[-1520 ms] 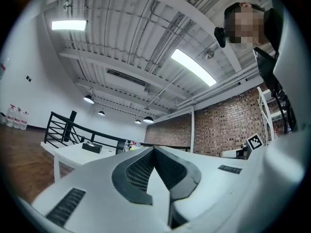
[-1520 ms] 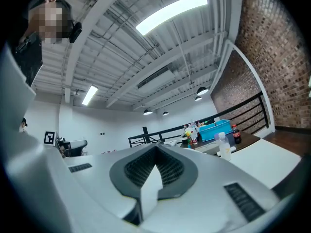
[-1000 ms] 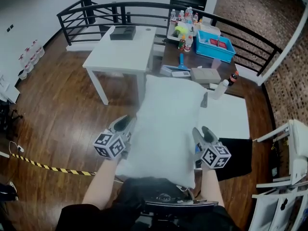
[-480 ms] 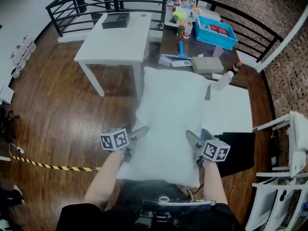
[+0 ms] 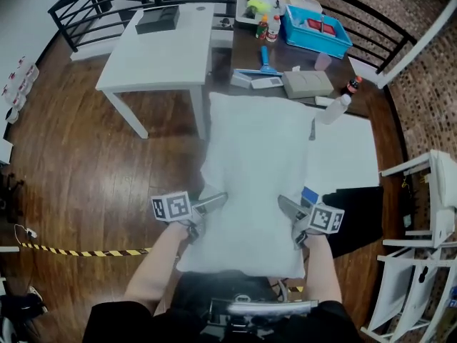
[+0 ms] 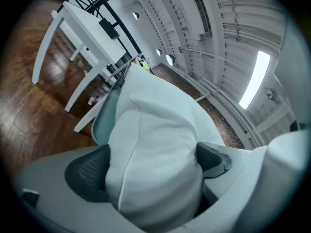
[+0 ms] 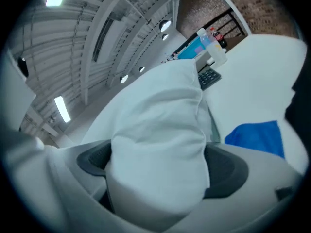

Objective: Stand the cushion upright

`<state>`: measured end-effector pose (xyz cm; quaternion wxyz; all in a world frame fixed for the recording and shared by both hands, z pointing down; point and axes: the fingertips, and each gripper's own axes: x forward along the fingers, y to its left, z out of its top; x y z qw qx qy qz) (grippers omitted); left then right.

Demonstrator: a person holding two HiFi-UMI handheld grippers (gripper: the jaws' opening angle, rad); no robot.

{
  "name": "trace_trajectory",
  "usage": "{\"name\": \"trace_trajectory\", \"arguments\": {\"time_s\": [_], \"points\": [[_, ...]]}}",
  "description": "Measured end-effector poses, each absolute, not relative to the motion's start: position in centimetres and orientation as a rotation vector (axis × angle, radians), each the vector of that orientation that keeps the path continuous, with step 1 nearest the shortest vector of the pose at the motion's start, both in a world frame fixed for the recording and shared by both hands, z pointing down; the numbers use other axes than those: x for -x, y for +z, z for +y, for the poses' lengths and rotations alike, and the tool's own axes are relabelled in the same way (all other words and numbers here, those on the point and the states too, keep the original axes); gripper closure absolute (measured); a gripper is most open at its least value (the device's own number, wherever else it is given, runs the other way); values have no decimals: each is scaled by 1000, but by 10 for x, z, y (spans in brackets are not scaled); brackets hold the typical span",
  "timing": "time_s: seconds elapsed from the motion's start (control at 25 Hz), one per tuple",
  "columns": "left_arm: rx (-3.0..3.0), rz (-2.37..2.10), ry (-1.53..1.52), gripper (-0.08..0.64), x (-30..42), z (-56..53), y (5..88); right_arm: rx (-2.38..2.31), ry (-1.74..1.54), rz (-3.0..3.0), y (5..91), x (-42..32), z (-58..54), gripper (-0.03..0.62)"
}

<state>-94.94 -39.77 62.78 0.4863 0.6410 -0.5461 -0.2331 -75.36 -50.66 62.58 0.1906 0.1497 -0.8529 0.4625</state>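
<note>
The white cushion (image 5: 253,170) stretches away from me toward the tables, its near end at my waist. My left gripper (image 5: 207,213) straddles its left edge and my right gripper (image 5: 293,220) its right edge. In the left gripper view the cushion (image 6: 155,144) bulges between the dark pads (image 6: 87,171) of the left gripper (image 6: 150,171). The right gripper view shows the cushion (image 7: 160,144) filling the right gripper (image 7: 158,171) between its pads (image 7: 226,171). Both sets of jaws have just been opening and stand wide, with the cushion still between them.
A white table (image 5: 157,56) stands beyond the cushion at the left. A dark desk carries a blue bin (image 5: 318,31) and a bottle (image 5: 335,109). A white sheet (image 5: 343,159) and black mat (image 5: 357,220) lie at right, beside a white chair (image 5: 421,191). A railing (image 5: 93,6) runs behind.
Both grippers have sunk and rolled, and their jaws have spread wide round the cushion's edges. The cushion has come down with them.
</note>
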Motion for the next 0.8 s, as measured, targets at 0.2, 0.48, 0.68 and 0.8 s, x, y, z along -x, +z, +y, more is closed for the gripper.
{"name": "trace_trajectory", "arguments": {"time_s": [0.2, 0.48, 0.68, 0.8], "points": [[-1745, -1202, -600, 189, 935, -388, 593, -394, 1279, -2539, 586, 754, -485, 172], [-1962, -1156, -619, 218, 929, -374, 533, -415, 1164, -2762, 523, 747, -454, 206], [-2164, -1102, -663, 224, 909, -375, 474, -445, 1080, -2905, 480, 736, -434, 204], [-2270, -1086, -668, 224, 896, -371, 446, -496, 1013, -2976, 455, 720, -422, 205]]}}
